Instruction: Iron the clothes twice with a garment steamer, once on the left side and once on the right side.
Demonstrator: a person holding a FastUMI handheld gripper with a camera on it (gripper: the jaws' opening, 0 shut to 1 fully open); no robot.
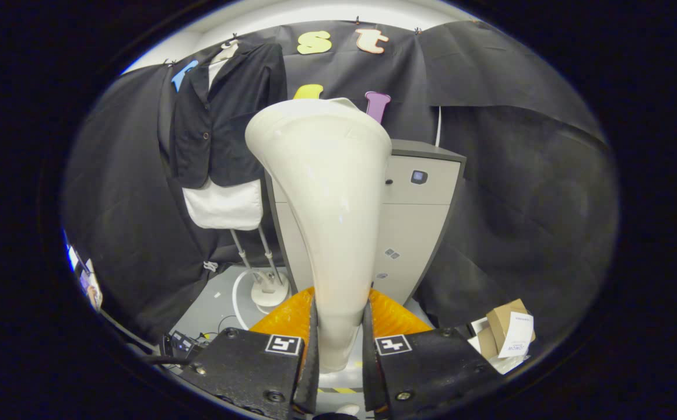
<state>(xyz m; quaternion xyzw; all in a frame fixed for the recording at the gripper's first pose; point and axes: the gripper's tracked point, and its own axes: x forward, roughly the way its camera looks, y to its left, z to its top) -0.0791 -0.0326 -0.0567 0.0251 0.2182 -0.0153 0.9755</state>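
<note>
**Firmly clamped on the steamer, jacket off to the left**

Now gripping the steamer [329, 192] by its narrow lower neck, with the gripper [338, 344] closed on it: both fingers [310, 350] pressing against the pale handle from either side. Rising upright from between the fingers and flaring into a wide, rounded head well above them. Tilted very slightly, head leaning a little to the left.

Beyond the fingers and left of the steamer head, hanging on a stand: a dark jacket [227, 116] over a white dress form [225, 204], with one small button visible on the front. Jacket well apart from the steamer head, not touching it. Below the form, thin metal legs [251, 251] running down to a round white base [268, 291] on the grey floor [210, 306].

Directly behind the steamer, partly hidden by it: a pale grey cabinet [420, 216] with a dark top edge. Just ahead of the fingers, on both sides of the neck: something orange and ribbed [283, 318], too hidden to tell what. Farther right, low on the floor near the black cloth: a small brown cardboard box [504, 318] with a white paper slip [516, 335] leaning on it.
</note>
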